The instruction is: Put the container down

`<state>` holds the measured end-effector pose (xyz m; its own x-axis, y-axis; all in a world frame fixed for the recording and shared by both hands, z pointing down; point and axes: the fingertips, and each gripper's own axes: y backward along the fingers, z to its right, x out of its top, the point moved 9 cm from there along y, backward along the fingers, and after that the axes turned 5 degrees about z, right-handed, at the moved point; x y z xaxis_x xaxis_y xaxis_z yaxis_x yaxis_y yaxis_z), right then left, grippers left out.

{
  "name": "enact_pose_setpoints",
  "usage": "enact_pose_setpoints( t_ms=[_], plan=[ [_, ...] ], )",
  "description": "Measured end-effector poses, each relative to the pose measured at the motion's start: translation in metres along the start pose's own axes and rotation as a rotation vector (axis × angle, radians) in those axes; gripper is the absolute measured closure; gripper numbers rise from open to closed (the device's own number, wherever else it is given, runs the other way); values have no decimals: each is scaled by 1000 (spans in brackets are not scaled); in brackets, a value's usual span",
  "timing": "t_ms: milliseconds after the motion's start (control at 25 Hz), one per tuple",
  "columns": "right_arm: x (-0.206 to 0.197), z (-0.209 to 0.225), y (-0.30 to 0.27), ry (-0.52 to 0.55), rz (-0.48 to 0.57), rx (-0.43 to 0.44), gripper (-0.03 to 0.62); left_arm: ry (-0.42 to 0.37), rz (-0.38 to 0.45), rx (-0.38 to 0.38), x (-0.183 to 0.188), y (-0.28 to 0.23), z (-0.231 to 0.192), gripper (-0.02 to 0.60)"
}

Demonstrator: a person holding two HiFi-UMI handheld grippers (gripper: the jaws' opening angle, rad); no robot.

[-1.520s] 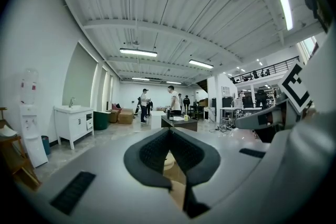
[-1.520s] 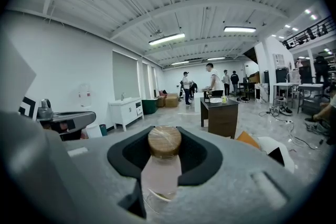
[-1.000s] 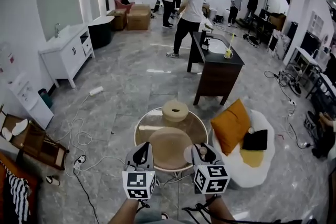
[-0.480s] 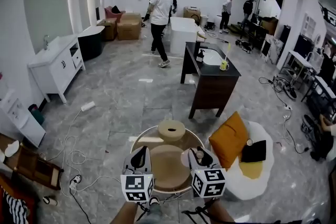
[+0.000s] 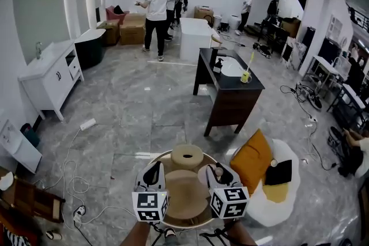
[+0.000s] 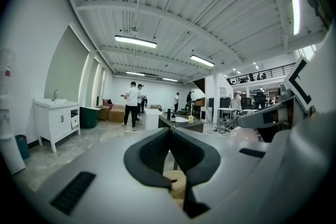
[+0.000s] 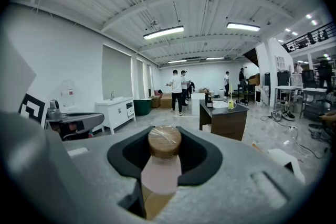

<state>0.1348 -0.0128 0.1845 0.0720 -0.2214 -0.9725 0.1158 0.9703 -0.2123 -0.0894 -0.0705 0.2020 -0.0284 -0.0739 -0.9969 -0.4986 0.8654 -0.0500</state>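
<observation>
My right gripper is shut on a small pale pink container with a round wooden lid; it stands upright between the pads. In the head view the right gripper holds that container over the right edge of a round glass-topped table. Beside it, over the table's left part, is my left gripper. Its pads meet in the left gripper view, with nothing between them. On the table lie a beige round block and a wide wooden disc.
An orange cushion lies on a white beanbag just right of the table. A dark wooden vanity stands beyond it, a white cabinet at left. Cables trail on the floor. Several people stand far back.
Both grippers keep their places over the table, the right one still holding the container. The head view has shifted so the table sits lower in it. The people at the back have walked left.
</observation>
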Motion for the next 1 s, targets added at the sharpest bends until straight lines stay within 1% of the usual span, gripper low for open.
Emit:
enact_pose_setpoints(
  t_ms=[240, 400, 600, 720, 1000],
  plan=[
    [0, 10, -20, -22, -11, -38, 468, 15, -29, -40, -5, -42, -10, 578],
    [-3, 19, -31, -26, -35, -45, 468, 16, -39, -58, -7, -58, -6, 578],
    [-3, 27, -43, -21, -54, -14, 468, 30, -68, -47, -14, -65, 0, 578],
    [-7, 35, -53, -25, -68, 4, 468, 21, -89, -39, -22, -71, 5, 578],
    [-36, 46, -74, -61, -109, 31, 468, 43, -165, -1, -60, -78, 10, 578]
  ],
)
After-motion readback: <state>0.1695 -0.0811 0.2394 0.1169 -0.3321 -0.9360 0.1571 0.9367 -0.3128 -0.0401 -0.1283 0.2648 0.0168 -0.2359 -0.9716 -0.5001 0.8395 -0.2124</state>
